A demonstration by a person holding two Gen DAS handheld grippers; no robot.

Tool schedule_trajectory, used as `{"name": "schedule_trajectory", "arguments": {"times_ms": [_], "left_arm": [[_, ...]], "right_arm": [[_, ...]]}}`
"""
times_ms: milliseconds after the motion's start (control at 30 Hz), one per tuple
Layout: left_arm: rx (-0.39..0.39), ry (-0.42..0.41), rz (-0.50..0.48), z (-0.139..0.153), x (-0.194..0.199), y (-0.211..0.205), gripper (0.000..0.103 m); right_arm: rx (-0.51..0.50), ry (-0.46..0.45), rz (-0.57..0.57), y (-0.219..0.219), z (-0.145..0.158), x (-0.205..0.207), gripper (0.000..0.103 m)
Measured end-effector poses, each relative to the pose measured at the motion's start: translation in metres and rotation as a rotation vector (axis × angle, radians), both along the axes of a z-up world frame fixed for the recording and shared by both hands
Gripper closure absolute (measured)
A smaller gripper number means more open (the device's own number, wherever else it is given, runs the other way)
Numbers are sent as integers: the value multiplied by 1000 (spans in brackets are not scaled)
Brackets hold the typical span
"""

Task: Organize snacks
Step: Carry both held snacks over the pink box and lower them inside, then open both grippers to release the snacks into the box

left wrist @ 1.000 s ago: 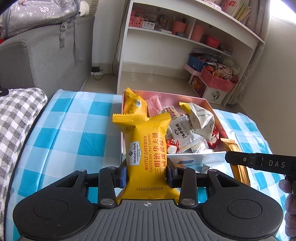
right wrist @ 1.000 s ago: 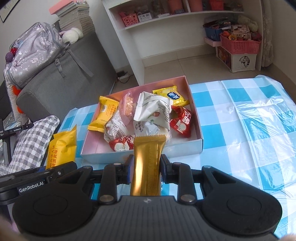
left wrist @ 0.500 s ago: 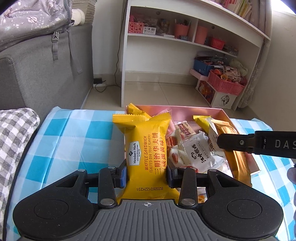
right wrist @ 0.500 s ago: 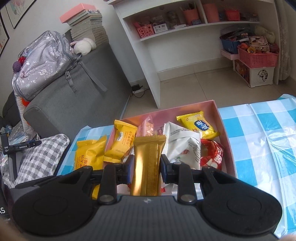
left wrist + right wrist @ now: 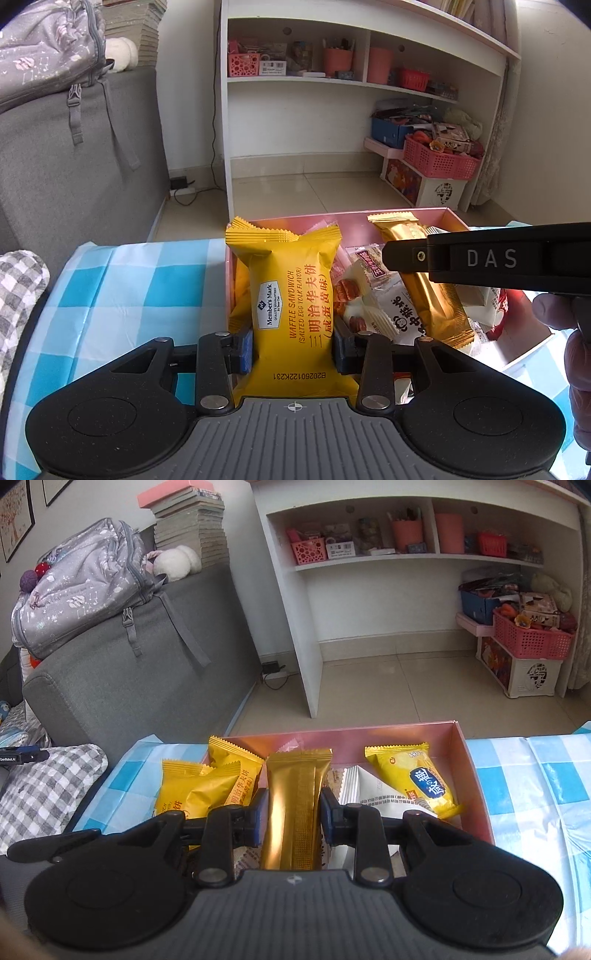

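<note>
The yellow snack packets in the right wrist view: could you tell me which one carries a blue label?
The yellow packet at the box's right end; the others show only red print.

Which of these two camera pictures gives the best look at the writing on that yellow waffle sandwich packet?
The left wrist view. There the yellow waffle sandwich packet faces the camera, held upright in the left gripper, and its brand label and flavour text are readable. The right wrist view shows only part of it from the side, creased, a few characters visible.

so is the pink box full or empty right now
Fairly full: the pink box holds a loose pile of wrapped snacks, including a yellow packet and white packets, covering most of its floor.
</note>
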State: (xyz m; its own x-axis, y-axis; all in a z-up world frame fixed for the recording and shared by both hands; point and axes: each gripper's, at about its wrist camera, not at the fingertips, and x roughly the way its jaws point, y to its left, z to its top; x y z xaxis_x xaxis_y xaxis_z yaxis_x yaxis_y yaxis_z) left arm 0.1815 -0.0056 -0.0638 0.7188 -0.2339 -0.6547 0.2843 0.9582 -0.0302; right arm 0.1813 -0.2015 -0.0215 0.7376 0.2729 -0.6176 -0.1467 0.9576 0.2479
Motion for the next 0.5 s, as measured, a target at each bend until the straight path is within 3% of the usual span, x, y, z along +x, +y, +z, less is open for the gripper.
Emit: {"name": "schedule_trajectory", "arguments": {"times_ms": [333, 500], "left_arm": [[-19, 8, 2, 0, 3, 3, 59], [-16, 13, 4, 4, 1, 4, 44]], "right_arm": [[16, -2, 4, -1, 0, 3, 74], [24, -10, 6, -1, 6, 0, 58]]}}
